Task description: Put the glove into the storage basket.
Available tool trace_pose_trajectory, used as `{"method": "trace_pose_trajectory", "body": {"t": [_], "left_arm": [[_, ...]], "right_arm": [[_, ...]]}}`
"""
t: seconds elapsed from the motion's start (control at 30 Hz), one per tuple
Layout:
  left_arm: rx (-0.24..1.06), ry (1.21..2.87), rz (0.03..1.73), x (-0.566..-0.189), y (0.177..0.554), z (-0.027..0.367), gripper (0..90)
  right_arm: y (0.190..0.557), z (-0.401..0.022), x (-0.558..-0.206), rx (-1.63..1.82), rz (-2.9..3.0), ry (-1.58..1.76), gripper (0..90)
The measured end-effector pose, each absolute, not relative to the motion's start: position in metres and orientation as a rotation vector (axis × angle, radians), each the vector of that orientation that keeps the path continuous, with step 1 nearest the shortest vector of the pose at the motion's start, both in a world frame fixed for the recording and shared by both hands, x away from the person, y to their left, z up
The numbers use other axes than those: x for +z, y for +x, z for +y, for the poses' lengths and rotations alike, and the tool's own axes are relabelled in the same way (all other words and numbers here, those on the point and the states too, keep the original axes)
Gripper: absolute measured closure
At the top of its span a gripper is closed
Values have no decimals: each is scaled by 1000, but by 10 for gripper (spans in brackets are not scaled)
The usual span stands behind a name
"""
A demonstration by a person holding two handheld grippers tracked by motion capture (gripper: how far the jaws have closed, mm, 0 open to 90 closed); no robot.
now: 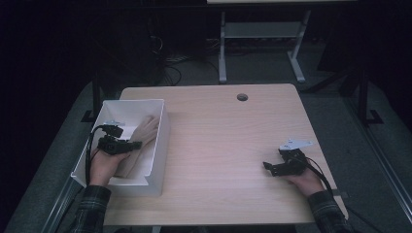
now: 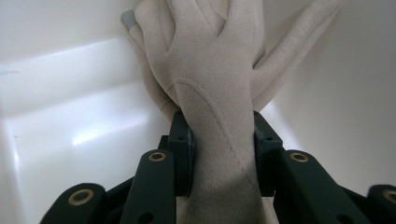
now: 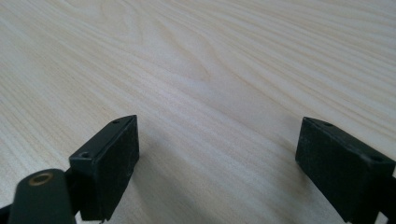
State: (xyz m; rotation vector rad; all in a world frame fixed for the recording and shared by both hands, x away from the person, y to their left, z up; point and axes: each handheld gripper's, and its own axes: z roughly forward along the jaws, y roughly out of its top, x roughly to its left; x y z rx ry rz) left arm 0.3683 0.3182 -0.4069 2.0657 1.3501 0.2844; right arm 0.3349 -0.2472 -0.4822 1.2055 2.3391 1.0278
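**Left gripper pinching glove inside the white bin**

Left gripper [image 1: 137, 144] is sitting inside the white bin [image 1: 158, 145] at the table's 9 o'clock edge, jaws pinching the beige glove [image 1: 144, 132] across its cuff end. Left gripper view is confirming it: both pads are pressing the fabric from either side, and the glove [image 2: 210, 79] is running straight up the frame between them.

Key relation: glove's long axis is lying in line with the gripper's reach, cuff at the jaws, fingers fanning toward 12 o'clock against the bin's far wall [image 2: 60, 65]. From the high view that axis is pointing roughly 1 o'clock across the bin floor. Judging from this, the coming move is either letting go here or lifting out; both are turning on that in-line lay, with the bin walls close on both sides of the glove.

Right gripper [image 1: 267, 167] is resting at the table's [image 1: 233, 145] 4 o'clock area, well apart from the bin. Its jaws are standing spread, nothing between them, bare wood [image 3: 201, 70] ahead. Left hand [image 1: 104, 165] is clearly the nearer one; right hand [image 1: 306, 180] is idling.

View differences: the high view is giving the bin's position and both hands, but the grip itself is too small to read. Left gripper view is showing pad contact, the seam stitching, and a small grey tab [image 2: 128, 21] near the glove's upper left, which the high view is not resolving.
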Motion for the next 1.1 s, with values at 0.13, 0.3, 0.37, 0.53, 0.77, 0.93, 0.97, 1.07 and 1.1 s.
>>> {"method": "trace_pose_trajectory", "body": {"t": [0.13,0.3,0.37,0.53,0.77,0.93,0.97,1.07,1.1], "left_arm": [[295,2094,1363,-416,369,315,672],[296,2098,1364,-418,369,315,666],[294,2108,1367,-419,369,314,656],[280,2123,1376,-423,371,313,568],[302,2103,1361,-422,373,313,295],[294,2073,1345,-412,373,317,249],[288,2064,1349,-410,373,316,241],[284,2062,1332,-401,373,316,228],[288,2057,1330,-397,374,316,222]], "right_arm": [[335,-247,-482,1028,2339,1205,128],[335,-247,-482,1028,2339,1205,128],[335,-247,-482,1027,2339,1205,128],[335,-247,-482,1027,2339,1205,128],[335,-247,-482,1027,2339,1205,128],[335,-247,-482,1027,2339,1205,128],[335,-247,-482,1028,2339,1205,128],[335,-247,-482,1028,2339,1205,128],[335,-247,-482,1028,2339,1205,128]]}}
